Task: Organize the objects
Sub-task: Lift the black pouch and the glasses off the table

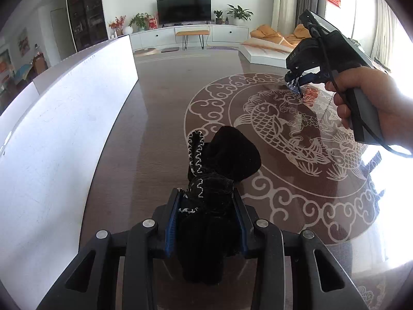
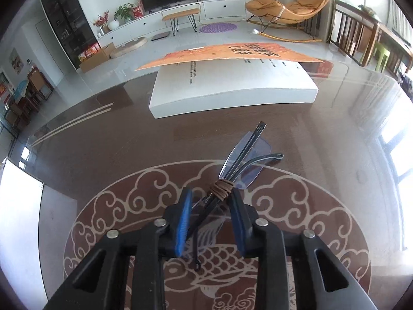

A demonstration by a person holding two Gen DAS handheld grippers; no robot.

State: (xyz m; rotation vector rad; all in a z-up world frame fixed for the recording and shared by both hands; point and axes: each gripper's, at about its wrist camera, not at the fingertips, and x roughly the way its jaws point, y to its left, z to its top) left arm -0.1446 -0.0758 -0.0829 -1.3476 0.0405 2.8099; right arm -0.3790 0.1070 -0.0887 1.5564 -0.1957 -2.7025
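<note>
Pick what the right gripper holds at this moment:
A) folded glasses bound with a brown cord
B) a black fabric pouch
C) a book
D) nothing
A: in the right wrist view the right gripper has its jaws closed on the folded glasses, wrapped with a brown cord; the black pouch sits in the left gripper.

The right claw (image 2: 211, 201) grips folded glasses (image 2: 244, 159) bound with a brown cord (image 2: 222, 188), their lenses pointing toward one o'clock above the glossy brown worktop (image 2: 108, 144). At twelve o'clock lies a thick open book (image 2: 232, 90), its orange cover (image 2: 219, 51) lifted.
</note>
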